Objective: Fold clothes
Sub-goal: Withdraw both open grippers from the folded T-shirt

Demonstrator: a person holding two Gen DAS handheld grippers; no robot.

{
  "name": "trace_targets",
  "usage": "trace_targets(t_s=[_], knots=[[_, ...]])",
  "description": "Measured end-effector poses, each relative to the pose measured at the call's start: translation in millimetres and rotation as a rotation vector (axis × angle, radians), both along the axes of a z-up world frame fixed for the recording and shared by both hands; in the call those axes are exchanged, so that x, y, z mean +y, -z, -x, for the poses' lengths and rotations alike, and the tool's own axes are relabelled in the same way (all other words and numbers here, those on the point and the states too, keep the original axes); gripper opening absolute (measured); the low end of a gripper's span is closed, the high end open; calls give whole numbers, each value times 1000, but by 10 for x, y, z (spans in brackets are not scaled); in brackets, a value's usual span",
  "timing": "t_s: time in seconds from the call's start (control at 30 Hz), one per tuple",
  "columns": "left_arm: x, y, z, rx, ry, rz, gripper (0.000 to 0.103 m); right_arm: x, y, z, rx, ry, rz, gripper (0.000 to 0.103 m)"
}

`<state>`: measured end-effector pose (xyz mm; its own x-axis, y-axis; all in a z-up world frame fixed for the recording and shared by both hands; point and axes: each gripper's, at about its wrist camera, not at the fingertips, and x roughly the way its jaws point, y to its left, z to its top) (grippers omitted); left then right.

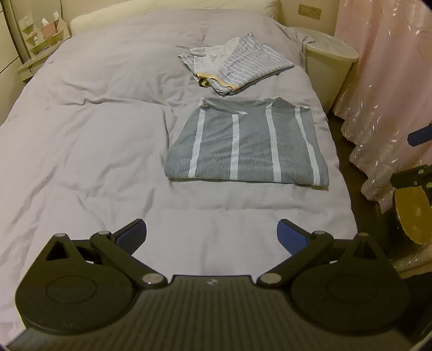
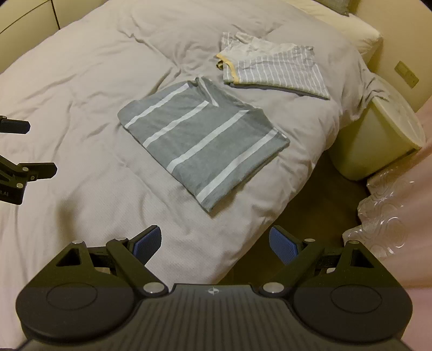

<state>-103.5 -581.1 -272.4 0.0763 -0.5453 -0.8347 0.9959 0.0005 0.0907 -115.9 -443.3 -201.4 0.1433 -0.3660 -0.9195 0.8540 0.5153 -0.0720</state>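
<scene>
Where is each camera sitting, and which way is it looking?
Left wrist: sits on the left gripper, jaws open, looking along the bed at the grey striped shirt; the right gripper shows at the right edge.
Right wrist: sits on the right gripper, jaws open, looking across the bed's corner; the left gripper shows at the left edge.
Both see the shirt, the lighter folded pile and the bin.

I am working in a bedroom of a home: a wide bed (image 1: pixel 94 140) with a pale lilac duvet fills almost all the view. Beside it I see a round white bedside stand (image 1: pixel 330 67), a pink curtain (image 1: pixel 388 81) with shiny patterns, and a wall socket (image 1: pixel 309 11) behind.
</scene>
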Motion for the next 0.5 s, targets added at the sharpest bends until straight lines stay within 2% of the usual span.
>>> trace_targets(t_s=[0.1, 0.17, 0.27, 0.33, 0.37, 0.43, 0.5], knots=[[-60, 60, 13, -37, 40, -2, 101, -8, 62, 6, 1, -9, -1, 89], [-113, 134, 34, -85, 84, -3, 101, 4, 139, -22, 42, -46, 16, 88], [-226, 381, 126, -276, 237, 1, 98, 83, 268, -141, 179, -191, 128, 79], [-310, 575, 180, -410, 350, -3, 83, 141, 412, -255, 265, -329, 222, 62], [-362, 711, 191, -480, 417, -15, 78, 142, 499, -304, 287, -379, 240, 59], [-454, 944, 164, -576, 520, -34, 62, 93, 717, -431, 307, -468, 248, 52], [-548, 1180, 93, -661, 613, -30, 57, 28, 937, -579, 320, -536, 269, 49]])
